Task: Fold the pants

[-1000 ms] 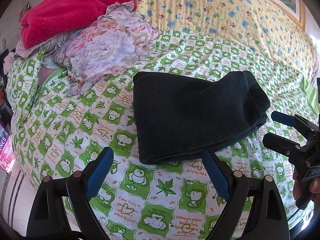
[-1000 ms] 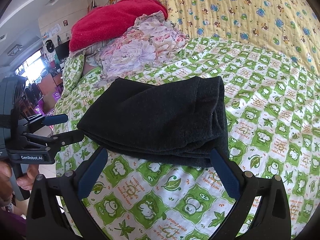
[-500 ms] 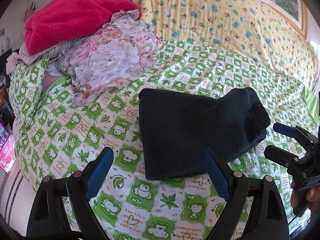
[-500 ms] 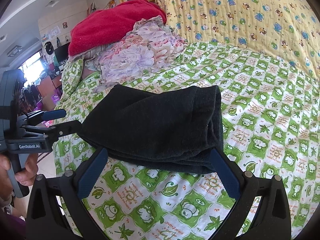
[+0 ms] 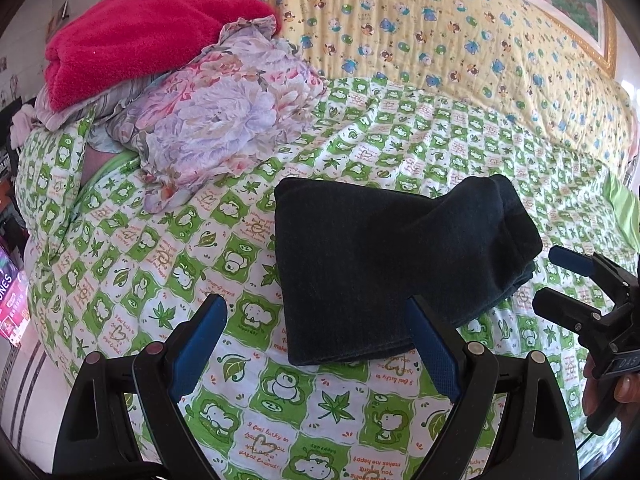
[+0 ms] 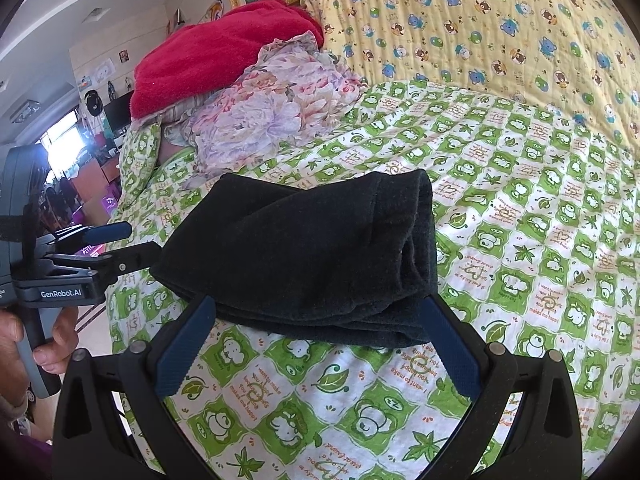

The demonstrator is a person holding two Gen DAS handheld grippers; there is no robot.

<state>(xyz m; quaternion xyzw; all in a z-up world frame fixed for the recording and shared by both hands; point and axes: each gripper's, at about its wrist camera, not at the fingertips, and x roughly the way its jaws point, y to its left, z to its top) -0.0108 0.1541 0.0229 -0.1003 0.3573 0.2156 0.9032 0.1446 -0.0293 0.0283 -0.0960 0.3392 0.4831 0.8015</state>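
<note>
Left wrist: folded pants on bedspread, edges free.

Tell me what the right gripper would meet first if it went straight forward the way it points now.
Most likely the folded black pants. The open right gripper points at their near edge on the green bedsheet, with nothing between; depth is unclear.
</note>
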